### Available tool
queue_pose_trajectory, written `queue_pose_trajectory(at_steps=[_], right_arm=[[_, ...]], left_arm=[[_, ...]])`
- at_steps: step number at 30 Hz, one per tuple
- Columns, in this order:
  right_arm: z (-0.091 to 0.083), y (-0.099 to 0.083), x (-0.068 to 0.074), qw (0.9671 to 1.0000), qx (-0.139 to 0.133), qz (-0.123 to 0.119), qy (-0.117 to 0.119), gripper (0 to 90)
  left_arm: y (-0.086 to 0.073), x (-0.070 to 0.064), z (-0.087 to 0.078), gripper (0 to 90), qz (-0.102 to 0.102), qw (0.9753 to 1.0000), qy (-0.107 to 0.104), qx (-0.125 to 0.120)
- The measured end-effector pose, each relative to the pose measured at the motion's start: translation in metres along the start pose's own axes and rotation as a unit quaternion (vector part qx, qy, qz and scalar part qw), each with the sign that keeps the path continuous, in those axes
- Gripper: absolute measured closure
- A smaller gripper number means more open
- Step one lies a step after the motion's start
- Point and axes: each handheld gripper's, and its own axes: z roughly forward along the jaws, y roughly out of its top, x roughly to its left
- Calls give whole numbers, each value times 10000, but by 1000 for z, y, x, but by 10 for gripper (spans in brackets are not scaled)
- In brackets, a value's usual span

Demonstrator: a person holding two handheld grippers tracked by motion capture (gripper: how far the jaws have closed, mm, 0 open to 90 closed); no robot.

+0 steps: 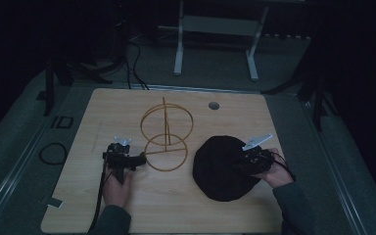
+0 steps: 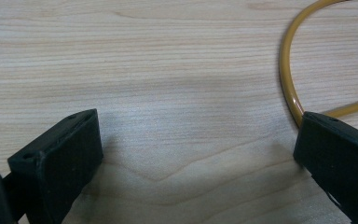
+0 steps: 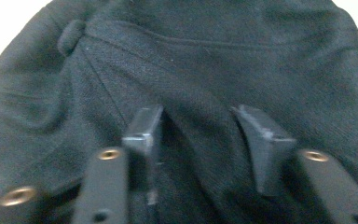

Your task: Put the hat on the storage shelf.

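- Left claw [image 1: 139, 159] spread wide, low over the worktop [image 1: 127, 205], one jaw at the wire stand [image 1: 167, 138] base ring. Stand looks stiff and light; probably tips easily.
- Black hat [image 1: 223, 169] lies flat right of the stand. Soft, limp, light; pinch a fold near the edge.
- Right claw [image 3: 200, 135] part-spread, pressing into the fabric, not yet pinching.
- No containers.

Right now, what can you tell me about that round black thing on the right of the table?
The black hat is a soft, round, beret-like cap of what looks like knitted or woven cloth, with seams running out from a small nub on its crown. It lies flat on the wooden table, to the right of the yellow wire stand and apart from it. The right gripper presses into it, jaws partly open with a fold of cloth between them.
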Motion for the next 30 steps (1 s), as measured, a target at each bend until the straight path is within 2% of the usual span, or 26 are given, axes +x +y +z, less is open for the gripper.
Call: queue_pose_trajectory(at_steps=[3,4,5,6,10,17,18,23,30], right_arm=[[2,0,-1,9999,101,75,-67,734],[2,0,-1,9999,101,75,-67,734],[2,0,-3,9997,78,228,-56,820],[2,0,-4,9996,44,274,-61,839],[0,-1,-5,9991,-23,433,-6,860],[-7,-1,-8,9971,-300,685,152,868],[-11,-1,-9,9958,-420,778,217,869],[-22,0,-12,9931,-713,825,424,871],[-36,3,-15,9883,-1053,955,543,874]], left_arm=[[0,0,0,7,1,10000,0,2],[0,0,0,7,1,10000,0,2],[0,0,0,7,1,10000,1,2],[0,0,0,7,2,10000,0,2],[0,0,0,7,2,10000,1,1],[0,0,0,7,2,10000,0,2],[0,0,0,6,3,10000,1,2],[0,0,0,6,3,10000,-1,1],[0,0,0,7,6,10000,-2,4]])
